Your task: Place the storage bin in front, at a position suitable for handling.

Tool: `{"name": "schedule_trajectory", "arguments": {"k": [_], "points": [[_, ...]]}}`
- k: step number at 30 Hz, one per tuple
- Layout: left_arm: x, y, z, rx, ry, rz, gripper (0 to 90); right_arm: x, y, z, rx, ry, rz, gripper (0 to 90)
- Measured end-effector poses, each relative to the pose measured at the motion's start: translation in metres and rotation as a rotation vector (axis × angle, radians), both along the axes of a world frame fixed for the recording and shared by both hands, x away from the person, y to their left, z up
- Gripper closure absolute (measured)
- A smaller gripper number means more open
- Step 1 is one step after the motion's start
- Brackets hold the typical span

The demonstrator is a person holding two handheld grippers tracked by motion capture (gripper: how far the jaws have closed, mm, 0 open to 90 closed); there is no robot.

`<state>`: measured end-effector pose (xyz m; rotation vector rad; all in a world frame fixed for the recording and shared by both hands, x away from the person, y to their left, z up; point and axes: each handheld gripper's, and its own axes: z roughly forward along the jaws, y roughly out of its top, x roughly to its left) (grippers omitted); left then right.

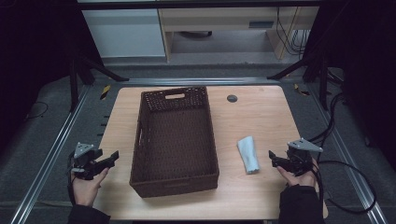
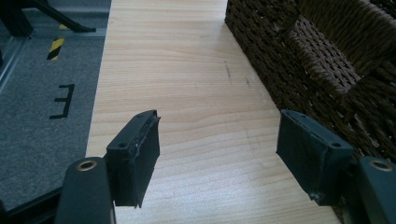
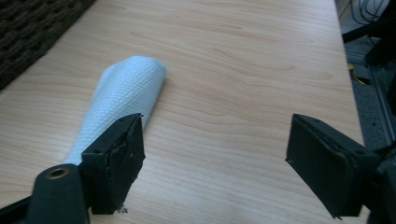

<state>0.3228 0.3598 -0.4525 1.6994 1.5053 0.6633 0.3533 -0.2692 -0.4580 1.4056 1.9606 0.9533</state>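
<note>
At far left, at about 8 o'clock on the table (image 1: 261, 121): left gripper (image 1: 113, 156), held in a hand (image 1: 86, 184) off the table's edge, jaws spread wide with nothing between, black pads (image 2: 140, 154) flat and frayed at the rims. Just to its right, filling the middle from 12 down to 6 o'clock: a basket (image 1: 175, 184), dark brown, woven, rectangular, deep-walled, with a slot handle cut in the far short wall; coarse twisted weave seen close in the left gripper view. Farther right, at roughly 4 o'clock: a cloth (image 1: 248, 154), pale blue-white, loosely rolled into a flattened tube, long axis running from 12 to 6 o'clock with a slight lean, narrower end toward the person, lying on bare wood well apart from the basket; fine dimpled texture visible in the right gripper view (image 3: 123, 95). At far right: right gripper (image 1: 271, 158), released, jaws wide apart, just beside the cloth's near end, not touching it. Pale wood-grain tabletop, rounded corners.
</note>
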Motion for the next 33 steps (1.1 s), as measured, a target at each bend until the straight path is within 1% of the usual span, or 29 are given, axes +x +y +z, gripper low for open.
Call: {"name": "schedule_trajectory", "arguments": {"k": [1, 2, 6, 7, 9, 11, 12, 14, 16, 19, 23, 25, 27, 28, 31, 32, 33], "points": [[-0.001, -0.001, 0.000, 0.009, -0.007, -0.006, 29.2, 0.001, 0.003, 0.000, -0.003, 0.004, 0.010, 20.4], [-0.001, -0.002, 0.001, 0.008, -0.012, -0.009, 29.5, 0.001, 0.009, 0.000, -0.008, 0.011, 0.032, 21.3], [-0.003, -0.006, 0.002, 0.005, -0.026, -0.028, 30.4, 0.000, 0.026, 0.002, 0.007, 0.015, 0.086, 27.9], [-0.003, -0.007, 0.002, 0.006, -0.025, -0.033, 30.4, -0.001, 0.029, 0.002, 0.004, 0.010, 0.095, 29.8], [-0.003, -0.008, 0.002, 0.013, -0.025, -0.038, 30.5, 0.000, 0.040, 0.002, -0.017, 0.006, 0.115, 32.5], [-0.003, -0.008, 0.002, 0.008, -0.028, -0.041, 30.7, 0.001, 0.049, -0.001, -0.015, 0.015, 0.132, 34.6], [-0.003, -0.008, 0.002, 0.006, -0.031, -0.039, 30.6, 0.003, 0.054, -0.005, -0.014, 0.030, 0.142, 35.6], [-0.004, -0.008, 0.003, 0.006, -0.035, -0.036, 30.8, 0.006, 0.063, -0.011, -0.028, 0.057, 0.165, 37.8], [-0.004, -0.008, 0.003, 0.006, -0.039, -0.029, 30.9, 0.008, 0.069, -0.015, -0.044, 0.072, 0.180, 40.5], [-0.004, -0.008, 0.004, 0.001, -0.040, -0.027, 31.2, 0.011, 0.074, -0.021, -0.059, 0.086, 0.183, 43.8], [-0.004, -0.008, 0.004, 0.000, -0.043, -0.029, 31.6, 0.015, 0.076, -0.028, -0.083, 0.120, 0.192, 50.5], [-0.003, -0.008, 0.004, -0.004, -0.045, -0.028, 32.0, 0.017, 0.076, -0.031, -0.092, 0.133, 0.196, 55.7], [-0.004, -0.009, 0.005, -0.009, -0.046, -0.027, 33.1, 0.019, 0.075, -0.034, -0.086, 0.146, 0.198, 60.8], [-0.004, -0.009, 0.005, -0.009, -0.048, -0.028, 33.4, 0.020, 0.075, -0.035, -0.089, 0.148, 0.198, 63.3], [-0.005, -0.008, 0.007, -0.019, -0.057, -0.029, 34.3, 0.020, 0.077, -0.035, -0.109, 0.149, 0.206, 75.3], [-0.005, -0.008, 0.007, -0.019, -0.057, -0.029, 34.9, 0.020, 0.077, -0.035, -0.109, 0.149, 0.206, 75.3], [-0.005, -0.008, 0.007, -0.023, -0.059, -0.028, 34.9, 0.020, 0.077, -0.033, -0.120, 0.153, 0.203, 79.2]]}}
